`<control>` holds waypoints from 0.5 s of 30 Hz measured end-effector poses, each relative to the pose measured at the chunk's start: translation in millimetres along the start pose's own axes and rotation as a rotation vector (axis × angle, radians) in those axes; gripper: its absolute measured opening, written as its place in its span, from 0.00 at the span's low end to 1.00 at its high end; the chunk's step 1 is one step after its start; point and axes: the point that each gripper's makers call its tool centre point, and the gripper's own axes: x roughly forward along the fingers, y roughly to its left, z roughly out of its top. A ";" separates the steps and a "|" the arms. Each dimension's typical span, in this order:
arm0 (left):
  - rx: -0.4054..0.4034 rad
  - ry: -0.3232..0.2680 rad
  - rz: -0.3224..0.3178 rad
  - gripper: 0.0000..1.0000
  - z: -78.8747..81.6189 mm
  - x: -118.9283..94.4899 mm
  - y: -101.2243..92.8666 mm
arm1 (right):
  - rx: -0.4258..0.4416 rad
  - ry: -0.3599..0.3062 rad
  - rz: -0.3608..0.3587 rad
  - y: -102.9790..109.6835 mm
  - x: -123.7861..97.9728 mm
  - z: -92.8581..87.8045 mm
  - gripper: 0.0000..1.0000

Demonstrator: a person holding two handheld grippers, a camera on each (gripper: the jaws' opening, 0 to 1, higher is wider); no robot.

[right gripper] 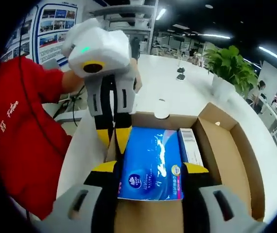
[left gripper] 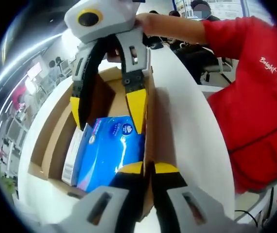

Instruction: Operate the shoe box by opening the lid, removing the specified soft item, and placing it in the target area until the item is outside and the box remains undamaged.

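Open box (right gripper: 226, 145) on the white table (right gripper: 163, 82) holds a blue pack (right gripper: 150, 165) against its left wall. My right fingers (right gripper: 150, 169) straddle the pack, spread. My left fingers (left gripper: 148, 168), nearly together, pinch the box's left wall.
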 end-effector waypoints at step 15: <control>-0.004 0.003 0.000 0.05 1.0 0.4 -0.3 | -0.012 0.077 0.038 2.6 17.3 -12.5 0.52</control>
